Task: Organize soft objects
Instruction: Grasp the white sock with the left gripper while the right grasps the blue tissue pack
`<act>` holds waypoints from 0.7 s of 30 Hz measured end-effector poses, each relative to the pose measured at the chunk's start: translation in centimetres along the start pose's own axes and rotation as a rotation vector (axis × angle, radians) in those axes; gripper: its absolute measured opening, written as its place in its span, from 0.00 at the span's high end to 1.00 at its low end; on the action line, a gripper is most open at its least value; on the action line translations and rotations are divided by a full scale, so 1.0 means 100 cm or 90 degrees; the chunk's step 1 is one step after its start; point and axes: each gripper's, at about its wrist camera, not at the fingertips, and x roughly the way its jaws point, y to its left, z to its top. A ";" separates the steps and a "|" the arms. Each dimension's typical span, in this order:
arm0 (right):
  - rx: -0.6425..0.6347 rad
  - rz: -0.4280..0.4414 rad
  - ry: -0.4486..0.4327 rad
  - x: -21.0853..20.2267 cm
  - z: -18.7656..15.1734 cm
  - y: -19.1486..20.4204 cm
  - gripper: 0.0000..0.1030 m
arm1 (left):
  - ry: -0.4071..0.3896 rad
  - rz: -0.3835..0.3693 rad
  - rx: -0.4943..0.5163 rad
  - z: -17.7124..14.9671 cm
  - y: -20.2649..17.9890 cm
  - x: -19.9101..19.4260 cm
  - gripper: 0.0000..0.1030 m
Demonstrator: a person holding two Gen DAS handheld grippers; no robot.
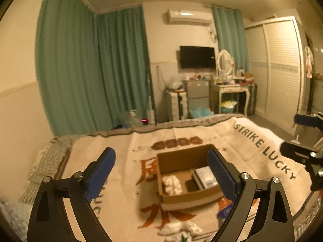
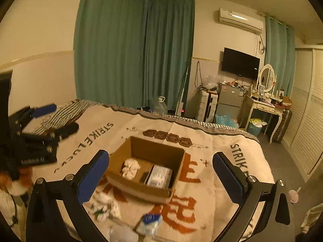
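Sitting crumpled and white, the cloth bundle (image 2: 130, 168) fills the cardboard box (image 2: 121, 155); both grippers gape wide.

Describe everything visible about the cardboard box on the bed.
The cardboard box is brown, open-topped and shallow, sitting flat on the printed blanket. Inside, a crumpled white cloth lies at one side and a pale flat packet at the other, with a dark item between. Neither gripper touches it.

This is a home bedroom: a bed under a cream woven blanket (image 2: 141, 125), long green curtains (image 2: 133, 50), a white dressing table with an oval mirror (image 2: 266, 78), a wall-mounted black television (image 2: 240, 62) and a white louvred wardrobe (image 1: 282, 68).
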 end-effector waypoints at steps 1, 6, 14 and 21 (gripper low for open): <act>-0.005 0.000 0.005 -0.008 -0.006 0.002 0.00 | 0.009 0.007 0.000 -0.008 -0.002 -0.006 0.09; 0.000 -0.007 0.049 -0.022 -0.054 0.005 0.00 | 0.082 0.002 0.008 -0.053 -0.026 0.001 0.09; 0.071 -0.008 0.170 0.013 -0.156 -0.005 0.00 | 0.218 -0.051 -0.010 -0.146 -0.070 0.043 0.09; 0.112 -0.039 0.228 0.043 -0.200 -0.013 0.00 | 0.303 -0.116 0.011 -0.193 -0.100 0.052 0.09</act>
